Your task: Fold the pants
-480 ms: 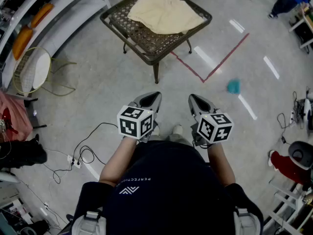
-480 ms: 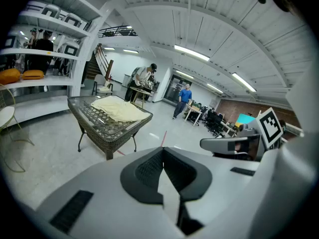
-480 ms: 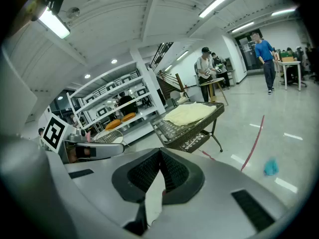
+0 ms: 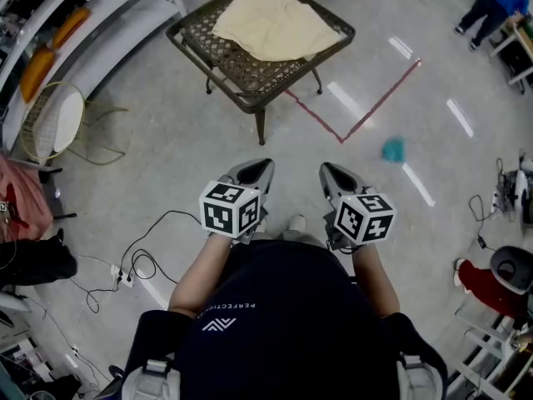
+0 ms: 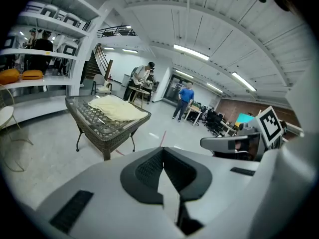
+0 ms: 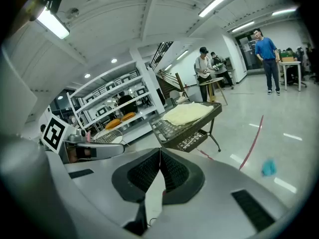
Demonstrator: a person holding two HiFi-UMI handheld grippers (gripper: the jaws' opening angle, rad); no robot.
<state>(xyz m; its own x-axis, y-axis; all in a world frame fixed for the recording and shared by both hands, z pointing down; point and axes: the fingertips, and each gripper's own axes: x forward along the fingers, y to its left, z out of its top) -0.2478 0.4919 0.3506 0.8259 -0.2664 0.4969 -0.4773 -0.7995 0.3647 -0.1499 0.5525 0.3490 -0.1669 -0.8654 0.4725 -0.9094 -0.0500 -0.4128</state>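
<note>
Left gripper (image 4: 256, 169), right gripper (image 4: 331, 173) shut, empty. We judge approach step; pants (image 4: 275, 25), seemingly unfolded, on table (image 4: 237, 67) well ahead. Next: reach, open.

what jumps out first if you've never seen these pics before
First come the two grippers low in the head view, the left gripper and the right gripper, side by side with jaws shut and empty, above bare floor. Ahead of them, at the top, cream pants lie rumpled on a dark wicker table. A teal scrap lies on the floor to the right.
</note>
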